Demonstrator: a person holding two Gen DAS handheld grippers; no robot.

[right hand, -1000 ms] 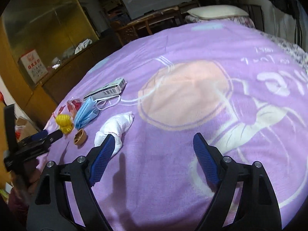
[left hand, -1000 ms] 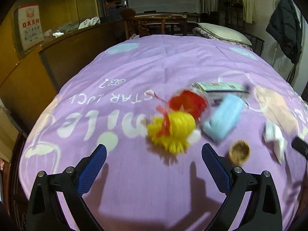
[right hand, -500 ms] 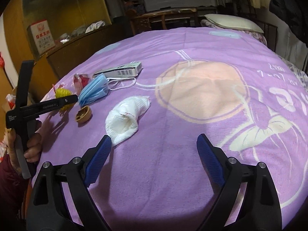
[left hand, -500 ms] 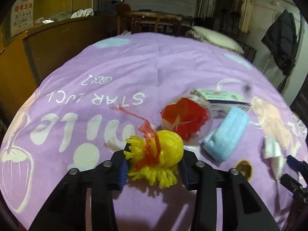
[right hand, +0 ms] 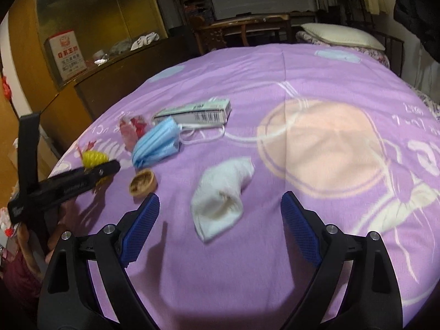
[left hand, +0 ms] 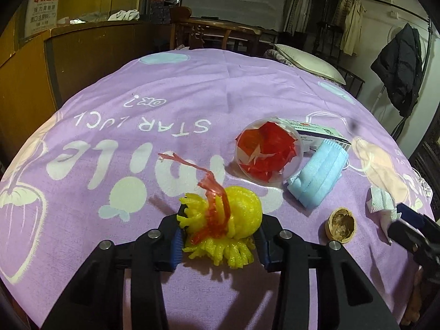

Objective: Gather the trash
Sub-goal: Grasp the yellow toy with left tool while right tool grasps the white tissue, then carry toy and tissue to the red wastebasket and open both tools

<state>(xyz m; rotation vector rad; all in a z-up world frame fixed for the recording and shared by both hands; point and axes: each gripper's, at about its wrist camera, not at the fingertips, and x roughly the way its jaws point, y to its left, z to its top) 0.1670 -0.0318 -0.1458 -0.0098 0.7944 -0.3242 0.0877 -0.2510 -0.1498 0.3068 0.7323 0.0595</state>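
Trash (left hand: pixel 220 220) beside "STAR" bedspread (left hand: pixel 192 88) print

Dim room: wooden cabinet (left hand: pixel 90 63), dark wooden table (left hand: pixel 225 31) (pillow (left hand: pixel 305 60) nearby), hanging black coat (left hand: pixel 398 63).

On the purple bed (left hand: pixel 247 82) lie a yellow foam net (left hand: pixel 231 220) with a red strip, a clear cup (left hand: pixel 268 151) on its side stuffed with red wrapper, a folded blue mask (left hand: pixel 319 178), a carton (right hand: pixel 195 111), a nutshell (left hand: pixel 341 222) and a crumpled white tissue (right hand: pixel 222 195).
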